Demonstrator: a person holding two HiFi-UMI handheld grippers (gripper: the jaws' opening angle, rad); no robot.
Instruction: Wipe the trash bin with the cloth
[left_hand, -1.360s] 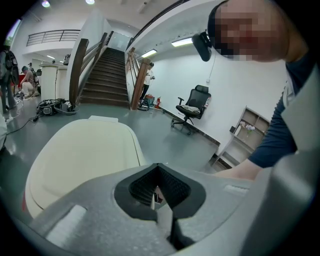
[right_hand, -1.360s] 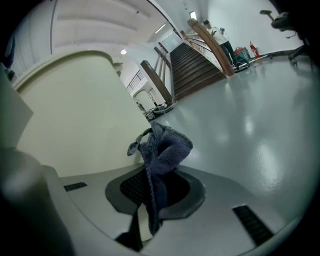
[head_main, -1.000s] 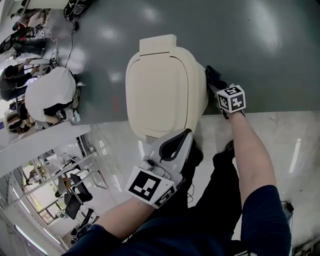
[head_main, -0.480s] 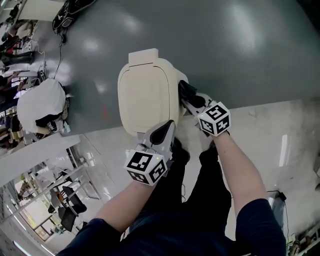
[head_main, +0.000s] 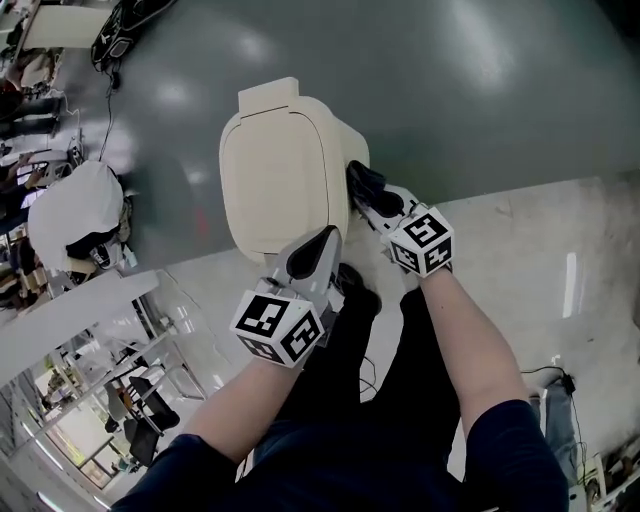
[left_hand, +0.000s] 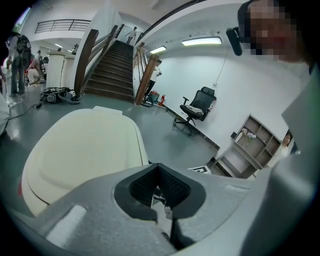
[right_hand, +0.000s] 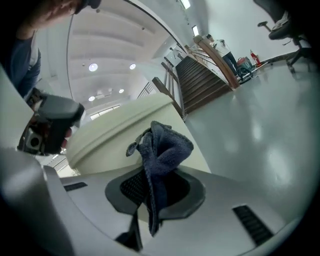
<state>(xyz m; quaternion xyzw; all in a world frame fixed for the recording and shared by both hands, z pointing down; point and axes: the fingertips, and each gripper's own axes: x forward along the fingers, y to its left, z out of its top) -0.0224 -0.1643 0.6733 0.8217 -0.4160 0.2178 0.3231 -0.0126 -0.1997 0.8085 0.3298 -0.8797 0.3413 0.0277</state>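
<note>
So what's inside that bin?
Hidden: the lid of the bin is shut over it. Outside, the right gripper holds a dark cloth by the bin's side.

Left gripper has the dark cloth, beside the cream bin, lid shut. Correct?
Wrong gripper. The right gripper is shut on the dark cloth, as the right gripper view shows. The left gripper has its fingers together with nothing between them. The rest holds: the cloth is beside the cream bin, lid shut.

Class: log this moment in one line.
left gripper: shut, empty, by trash bin | right gripper: shut on cloth | cloth: beside trash bin, contact unclear
</note>
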